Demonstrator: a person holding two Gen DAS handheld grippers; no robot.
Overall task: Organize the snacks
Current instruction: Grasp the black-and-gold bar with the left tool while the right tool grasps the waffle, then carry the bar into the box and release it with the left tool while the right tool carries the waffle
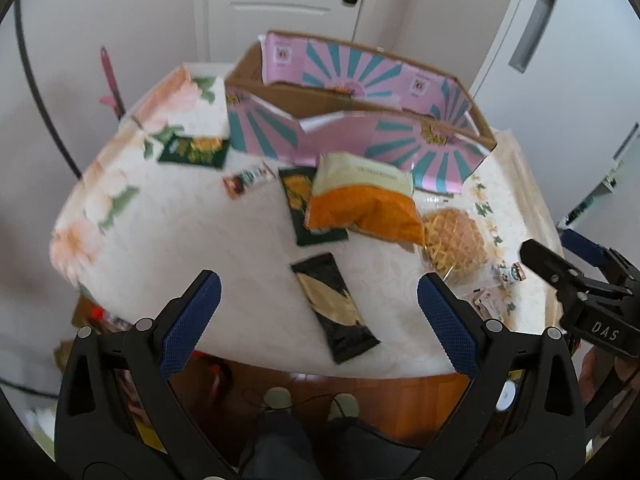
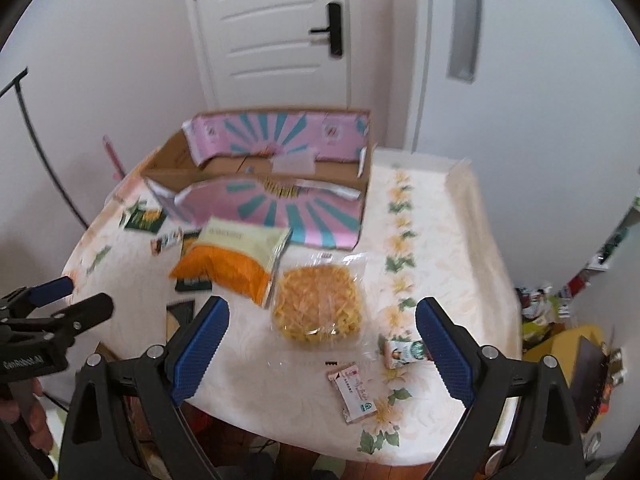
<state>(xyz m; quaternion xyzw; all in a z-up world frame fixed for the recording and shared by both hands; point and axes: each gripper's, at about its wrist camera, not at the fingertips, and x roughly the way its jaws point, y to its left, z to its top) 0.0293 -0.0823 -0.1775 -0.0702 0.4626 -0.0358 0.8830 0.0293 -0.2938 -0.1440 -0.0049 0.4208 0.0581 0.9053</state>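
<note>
Snacks lie on a floral tablecloth in front of an open pink-and-teal cardboard box [image 1: 360,148] [image 2: 280,208]. An orange and cream bag [image 1: 360,204] [image 2: 236,256] lies over a dark green packet [image 1: 300,204]. A clear pack of yellow noodles [image 1: 456,240] [image 2: 316,304] lies beside it. A black and gold packet [image 1: 334,308] lies near the front edge. My left gripper [image 1: 318,312] is open and empty, above that packet. My right gripper [image 2: 322,340] is open and empty, above the noodle pack.
Small packets lie by the right gripper: a pink sachet [image 2: 354,394] and a green and white one [image 2: 404,352]. A green packet [image 1: 196,150] and a small brown one [image 1: 248,180] lie at the left. A white door [image 2: 272,36] stands behind the table.
</note>
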